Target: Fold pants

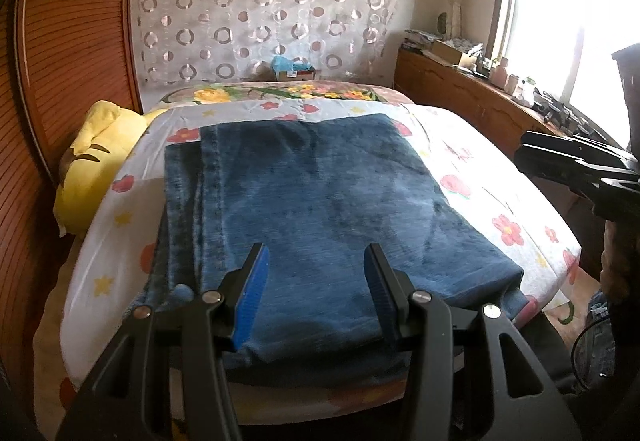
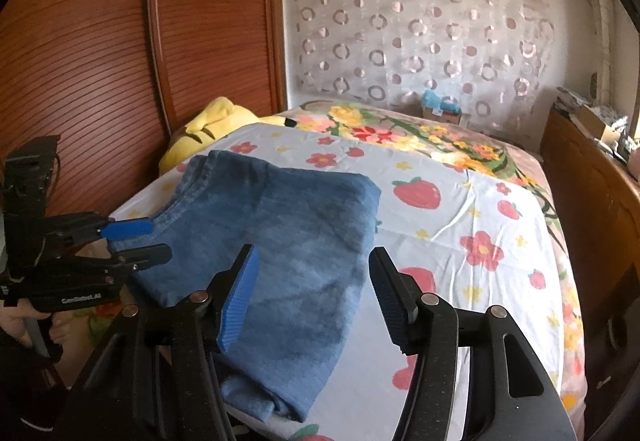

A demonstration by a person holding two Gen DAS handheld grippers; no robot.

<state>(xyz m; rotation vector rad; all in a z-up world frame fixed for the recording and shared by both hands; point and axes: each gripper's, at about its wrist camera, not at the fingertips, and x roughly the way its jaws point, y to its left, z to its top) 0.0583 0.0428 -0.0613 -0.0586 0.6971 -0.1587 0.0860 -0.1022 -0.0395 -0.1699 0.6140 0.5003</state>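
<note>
Blue denim pants (image 1: 316, 193) lie folded into a thick rectangle on the flower-print sheet (image 1: 472, 169) of a bed. My left gripper (image 1: 318, 273) hovers over their near edge, jaws open, with denim showing in the gap and neither pad pressing on it. From the right wrist view the same pants (image 2: 280, 241) lie at the near left of the sheet (image 2: 460, 209). The left gripper (image 2: 160, 240) reaches in at their left edge. My right gripper (image 2: 315, 255) stands open above the pants' near right part, holding nothing. It also shows at the far right (image 1: 520, 151), off the bed.
A yellow plush toy (image 1: 96, 169) lies between the bed and the slatted wooden wardrobe (image 1: 72, 41) on the left. A cluttered wooden sideboard (image 1: 480, 101) runs under the bright window on the right. A small box (image 1: 294, 71) sits at the bed's far end. A hand (image 2: 24, 317) grips the left tool.
</note>
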